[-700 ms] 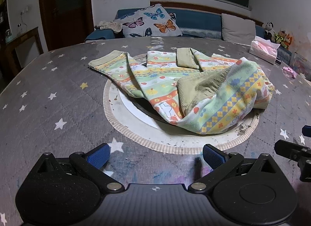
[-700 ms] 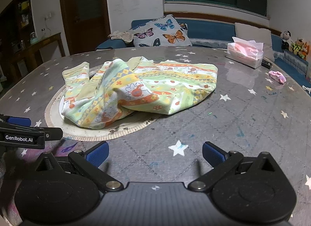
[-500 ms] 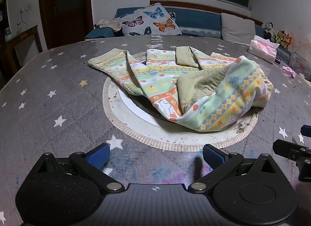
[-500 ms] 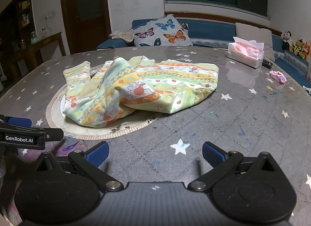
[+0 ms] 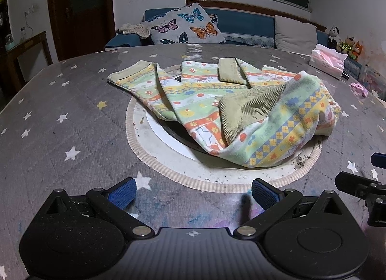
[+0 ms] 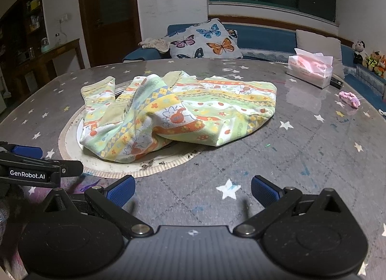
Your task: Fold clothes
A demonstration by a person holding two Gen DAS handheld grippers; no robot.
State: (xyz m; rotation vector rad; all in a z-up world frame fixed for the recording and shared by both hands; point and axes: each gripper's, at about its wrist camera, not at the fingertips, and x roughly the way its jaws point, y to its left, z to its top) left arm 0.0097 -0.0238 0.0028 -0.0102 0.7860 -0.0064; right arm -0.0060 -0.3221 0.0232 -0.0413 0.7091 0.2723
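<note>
A crumpled child's garment (image 5: 224, 108) with green, yellow and orange printed stripes and olive ribbed cuffs lies heaped on the round centre disc (image 5: 164, 149) of the table. It also shows in the right wrist view (image 6: 183, 116). My left gripper (image 5: 193, 194) is open and empty, low over the table in front of the garment. My right gripper (image 6: 193, 190) is open and empty, in front of the garment's right side. Neither touches the cloth. Each gripper's body shows at the edge of the other's view.
The round table (image 5: 60, 101) has a grey star-print cover. A pink tissue pack (image 6: 311, 70) and a small pink item (image 6: 349, 99) sit at the far right. A sofa with a butterfly cushion (image 5: 188, 26) stands behind the table.
Both grippers have moved slightly closer to the garment. The garment has not moved and both grippers stay open.
</note>
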